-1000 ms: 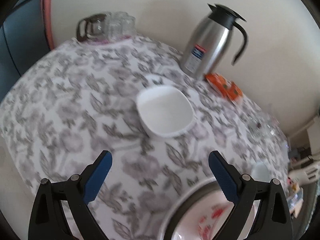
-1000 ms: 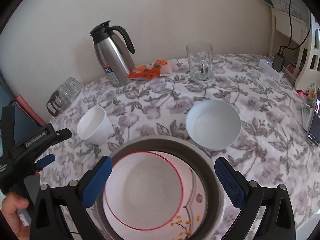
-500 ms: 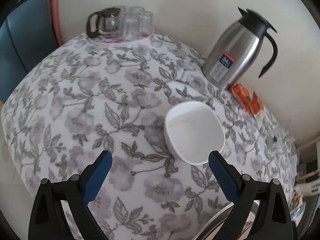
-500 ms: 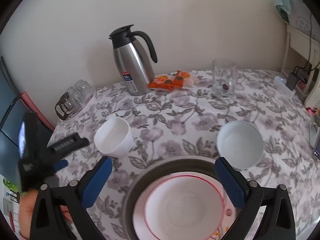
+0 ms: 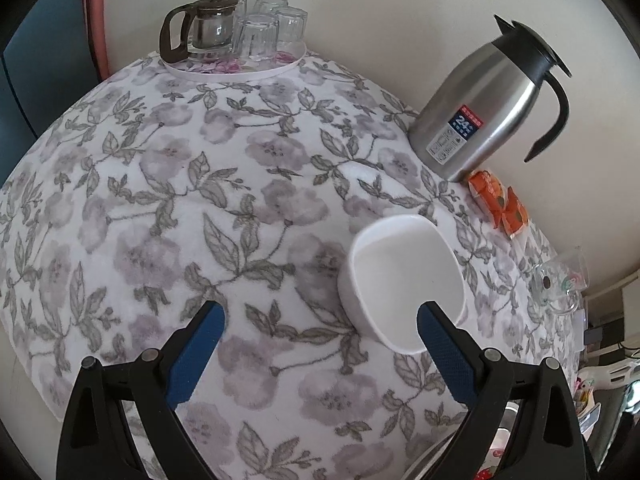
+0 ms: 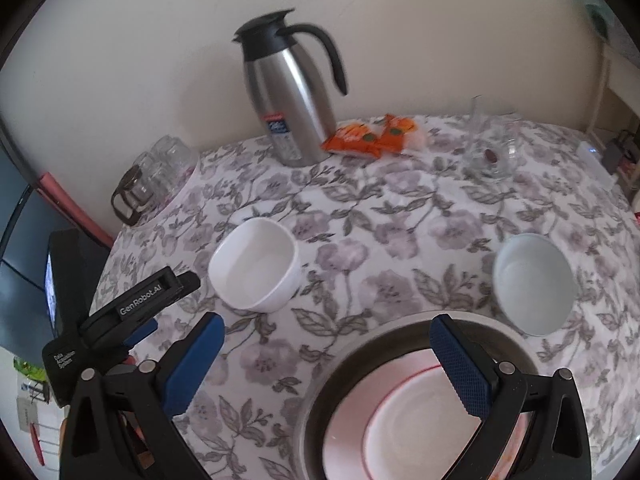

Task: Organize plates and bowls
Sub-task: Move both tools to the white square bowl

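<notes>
A squarish white bowl [image 5: 404, 284] [image 6: 256, 264] sits on the floral tablecloth. My left gripper [image 5: 320, 344] is open, its right finger just in front of that bowl's near rim; nothing lies between its fingers. It also shows from outside in the right wrist view as a black tool [image 6: 132, 308] left of the bowl. My right gripper [image 6: 328, 356] is open above a dark-rimmed basin [image 6: 344, 360] that holds red-rimmed white plates [image 6: 408, 412]. A round white bowl [image 6: 534, 284] rests to the right of the basin.
A steel jug [image 6: 292, 92] [image 5: 488, 108] stands at the back by the wall, with orange snack packets [image 6: 372, 136] beside it. A tray of glasses and a glass pot [image 5: 232, 36] is at the far left corner. A clear glass [image 6: 492, 148] stands at the back right.
My left gripper has moved closer to the squarish bowl, which now lies by its right finger. The right gripper has pulled back and swung left, so the basin sits lower right.
</notes>
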Demonstrator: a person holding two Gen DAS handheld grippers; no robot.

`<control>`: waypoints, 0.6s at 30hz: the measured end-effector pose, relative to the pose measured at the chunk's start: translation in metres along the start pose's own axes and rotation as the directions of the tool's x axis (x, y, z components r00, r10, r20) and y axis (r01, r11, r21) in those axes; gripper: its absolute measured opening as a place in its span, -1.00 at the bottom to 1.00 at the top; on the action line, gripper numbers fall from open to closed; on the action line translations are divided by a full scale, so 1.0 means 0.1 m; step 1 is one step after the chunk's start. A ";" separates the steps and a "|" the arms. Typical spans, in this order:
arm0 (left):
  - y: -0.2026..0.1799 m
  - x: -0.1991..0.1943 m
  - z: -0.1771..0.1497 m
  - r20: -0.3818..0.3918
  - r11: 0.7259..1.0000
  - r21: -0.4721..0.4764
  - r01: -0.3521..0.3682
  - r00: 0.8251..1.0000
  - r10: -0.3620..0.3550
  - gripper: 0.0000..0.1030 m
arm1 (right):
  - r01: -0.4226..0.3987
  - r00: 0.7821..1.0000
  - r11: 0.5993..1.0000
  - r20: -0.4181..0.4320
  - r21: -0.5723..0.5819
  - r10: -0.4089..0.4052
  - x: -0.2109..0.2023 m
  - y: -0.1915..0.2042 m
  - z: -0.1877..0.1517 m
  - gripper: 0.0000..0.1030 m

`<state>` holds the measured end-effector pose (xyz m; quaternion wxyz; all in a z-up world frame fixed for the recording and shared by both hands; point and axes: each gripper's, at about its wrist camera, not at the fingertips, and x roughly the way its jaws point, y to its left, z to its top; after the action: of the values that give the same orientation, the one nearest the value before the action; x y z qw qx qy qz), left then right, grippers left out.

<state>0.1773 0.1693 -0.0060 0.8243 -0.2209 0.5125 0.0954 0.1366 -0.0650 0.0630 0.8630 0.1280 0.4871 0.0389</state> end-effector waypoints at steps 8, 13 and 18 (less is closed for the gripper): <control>0.19 0.18 0.10 -0.037 0.998 -0.063 0.014 0.999 -0.016 0.88 | 0.011 0.999 1.000 -0.037 0.006 -0.011 0.30 0.11 0.16 1.00; 0.13 0.25 0.13 -0.025 0.997 -0.058 0.056 0.998 -0.058 0.87 | -0.005 0.998 0.999 -0.067 0.039 0.008 0.53 0.12 0.20 0.90; 0.03 0.39 0.14 -0.042 0.995 -0.041 0.092 0.995 -0.093 0.65 | 0.007 0.996 0.999 -0.090 0.038 -0.004 0.76 0.19 0.22 0.75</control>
<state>0.2056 0.1754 -0.0363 0.8120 -0.2623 0.5176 0.0622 0.1960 -0.0356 0.0153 0.8377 0.1413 0.5265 0.0330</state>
